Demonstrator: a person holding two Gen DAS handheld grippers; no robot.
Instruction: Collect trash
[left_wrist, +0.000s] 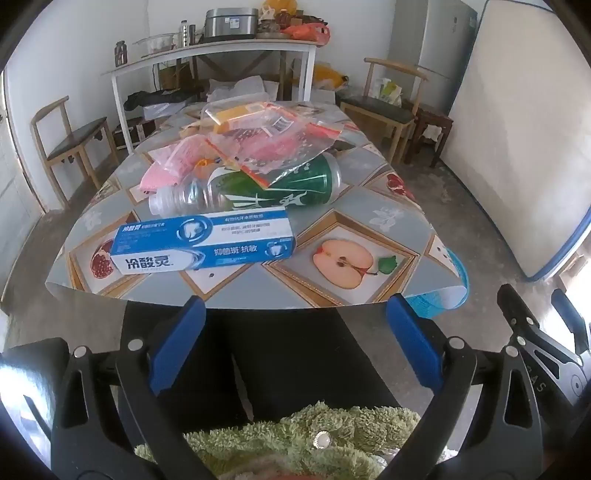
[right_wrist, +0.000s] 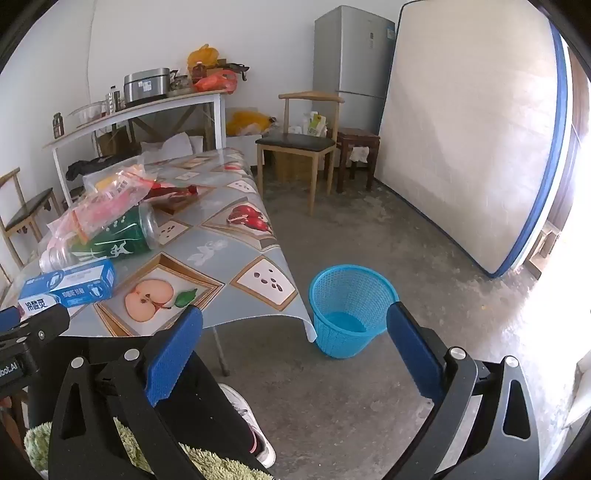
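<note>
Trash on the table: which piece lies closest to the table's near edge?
The blue toothpaste box; the green-labelled bottle and plastic bags lie farther back.

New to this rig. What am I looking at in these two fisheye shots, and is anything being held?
No robot arm here: a person carries a hand-held gripper in each hand, each with a camera looking forward along its two blue-padded fingers.

One picture is from the left hand-held gripper, facing the table. On it lie a blue toothpaste box, a clear plastic bottle with a green label, and plastic bags piled over the bottle.

The other is from the right hand-held gripper, aimed further right, at a blue mesh basket on the floor beside the table corner. It looks empty.

Both grippers are wide open and hold nothing.
</note>
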